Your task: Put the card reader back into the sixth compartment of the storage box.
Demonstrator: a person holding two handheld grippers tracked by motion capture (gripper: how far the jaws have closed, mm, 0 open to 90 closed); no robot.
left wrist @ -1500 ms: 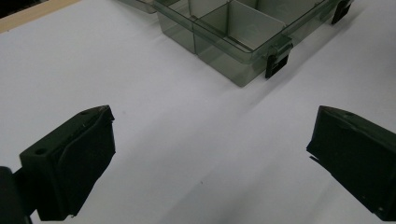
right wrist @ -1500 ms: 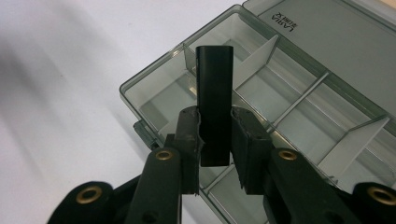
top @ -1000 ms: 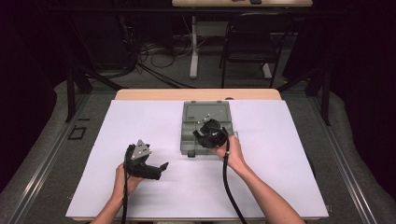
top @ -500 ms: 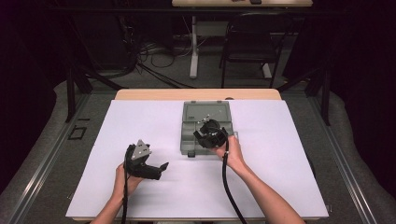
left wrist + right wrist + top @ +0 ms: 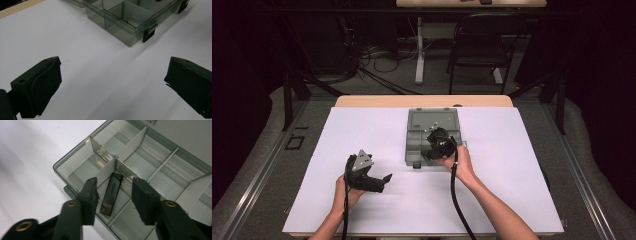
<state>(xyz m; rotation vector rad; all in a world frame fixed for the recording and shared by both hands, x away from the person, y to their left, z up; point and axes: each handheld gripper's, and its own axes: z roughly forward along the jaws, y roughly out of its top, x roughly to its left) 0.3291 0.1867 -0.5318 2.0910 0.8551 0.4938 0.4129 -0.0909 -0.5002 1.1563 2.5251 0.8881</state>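
On the left of the white table cover (image 5: 377,131), your left gripper (image 5: 381,181) rests low on the sheet with its jaws wide apart and nothing between them; the left gripper view looks across bare white surface toward the near corner of the organiser box (image 5: 130,23) and one of its black latches (image 5: 149,32). At centre, the box itself: smoky translucent plastic, lid (image 5: 433,119) thrown back flat toward the far edge, tray split by thin dividers (image 5: 130,143) into small compartments. To the right of centre, your right gripper (image 5: 113,195) hangs over the tray's near compartments; its jaws have just been opening, and they now stand part-way apart, either side of a small black USB stick (image 5: 112,193) without pressing on it. The stick lies tilted, its upper end propped against a divider, its lower end with a metal plug down in the compartment. Handling, by judgement: light, rigid, smooth-cased and likely slippery; if you take it again, close across the two long flat sides near the middle, not on the plug end. Markings: pale lettering runs along the stick's face, too small to read; moulded lettering on the lid is likewise illegible.
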